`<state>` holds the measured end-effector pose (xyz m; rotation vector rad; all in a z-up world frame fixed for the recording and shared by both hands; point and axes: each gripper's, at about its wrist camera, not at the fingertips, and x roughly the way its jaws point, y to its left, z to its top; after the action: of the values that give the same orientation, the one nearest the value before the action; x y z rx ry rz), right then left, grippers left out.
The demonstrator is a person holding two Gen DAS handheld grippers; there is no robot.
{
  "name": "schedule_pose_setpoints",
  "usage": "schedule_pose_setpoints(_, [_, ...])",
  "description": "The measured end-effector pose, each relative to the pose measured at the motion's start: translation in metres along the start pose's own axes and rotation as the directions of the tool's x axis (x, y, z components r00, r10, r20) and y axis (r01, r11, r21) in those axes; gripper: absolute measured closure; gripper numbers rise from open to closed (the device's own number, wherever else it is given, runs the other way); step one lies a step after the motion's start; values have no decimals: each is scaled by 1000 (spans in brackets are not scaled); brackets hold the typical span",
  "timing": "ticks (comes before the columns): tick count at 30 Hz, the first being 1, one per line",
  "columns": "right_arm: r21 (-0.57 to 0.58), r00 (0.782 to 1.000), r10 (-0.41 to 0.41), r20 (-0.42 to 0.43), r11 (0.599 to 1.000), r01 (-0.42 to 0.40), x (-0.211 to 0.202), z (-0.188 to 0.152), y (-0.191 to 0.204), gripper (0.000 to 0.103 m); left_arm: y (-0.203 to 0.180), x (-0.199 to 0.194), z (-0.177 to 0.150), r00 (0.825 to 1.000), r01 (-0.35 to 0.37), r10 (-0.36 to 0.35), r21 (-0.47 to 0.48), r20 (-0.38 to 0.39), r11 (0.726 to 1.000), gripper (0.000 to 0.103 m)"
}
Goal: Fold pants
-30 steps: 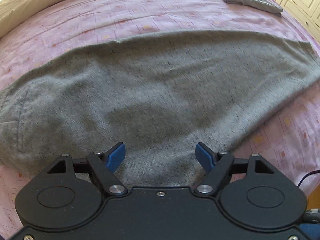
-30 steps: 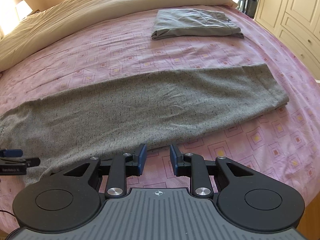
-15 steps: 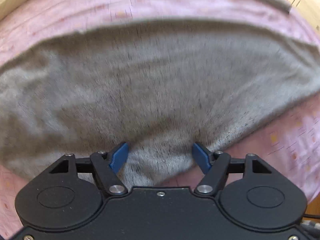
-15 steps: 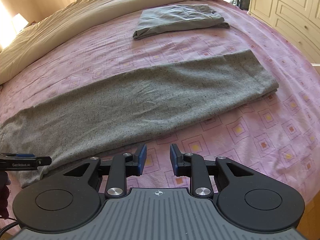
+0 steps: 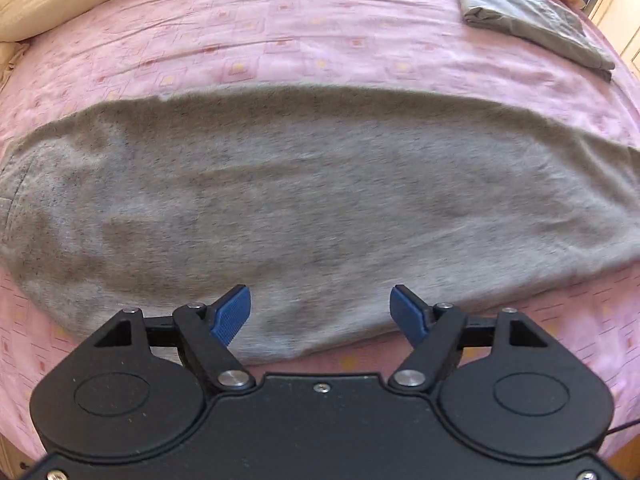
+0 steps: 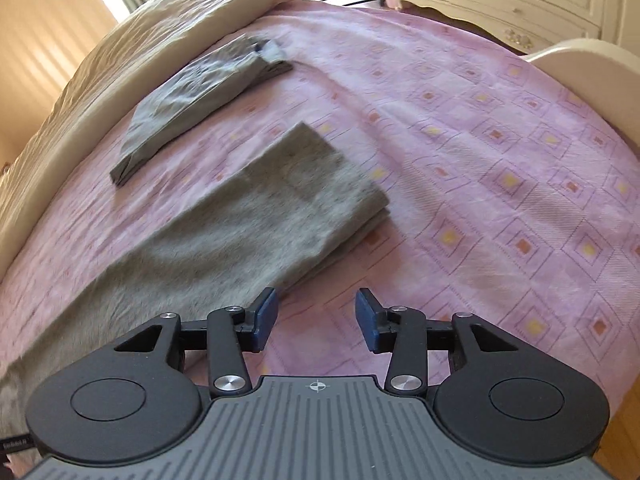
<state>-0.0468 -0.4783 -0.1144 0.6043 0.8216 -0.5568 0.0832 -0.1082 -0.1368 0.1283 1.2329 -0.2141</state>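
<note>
Grey pants (image 5: 320,208) lie flat, lengthwise across the pink bed (image 5: 280,32); the left hand-held gripper (image 5: 320,312), jaws wide, has pulled back from the near edge. From the right, the right hand-held gripper (image 6: 316,316) has widened and swung toward the cuffs (image 6: 320,184), likely for the next fold.

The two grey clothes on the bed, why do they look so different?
The speckled grey pants lie stretched out long near the edge of the bed, while the plain grey garment is folded into a small packet farther back, near the cream duvet. The pants look fuzzy; the garment looks smooth. Both lie flat on the pink bedspread, untouched.
</note>
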Motion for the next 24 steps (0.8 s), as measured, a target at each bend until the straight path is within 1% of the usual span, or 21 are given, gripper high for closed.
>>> schedule_pose_setpoints(3, [76,999,37,-19,996,-36,15,14,-14,54,-22,-5,2,1000,12,-12,20,9,1000,26])
schedule_pose_setpoints(4, [95,999,48,-26,994,-45,21,18,-18,53,-28,-7,5,1000,16,-16,31,11,999,26])
schedule_pose_setpoints(6, [120,997,61,-42,991,-56,31,24,-22,52,-41,-7,8,1000,21,-22,49,12,999,26])
schedule_pose_setpoints(9, [145,994,72,-83,988,-60,47,28,-28,48,-56,-10,11,999,32,-33,66,11,997,26])
schedule_pose_setpoints(11, [156,992,78,-95,986,-62,57,31,-29,48,-65,-11,15,999,40,-41,75,10,996,26])
schedule_pose_setpoints(13, [157,992,87,-88,985,-73,63,35,-29,48,-74,-11,20,999,46,-47,82,10,996,26])
schedule_pose_setpoints(18, [119,991,105,-78,988,-95,77,53,-21,47,-93,-3,40,998,66,-67,93,10,993,26])
schedule_pose_setpoints(19, [115,991,107,-80,989,-98,78,56,-19,51,-98,0,46,998,68,-69,97,13,993,26])
schedule_pose_setpoints(20, [107,991,106,-80,990,-97,80,60,-19,59,-102,2,53,997,71,-73,99,17,993,26])
schedule_pose_setpoints(21, [93,990,109,-85,991,-100,81,63,-18,92,-106,7,60,997,74,-77,97,20,993,26])
schedule_pose_setpoints(22, [79,989,116,-89,991,-109,81,65,-17,91,-109,11,67,997,77,-79,95,22,993,26])
schedule_pose_setpoints(24, [29,990,112,-86,994,-110,77,66,-11,91,-114,20,81,997,72,-75,90,26,993,26])
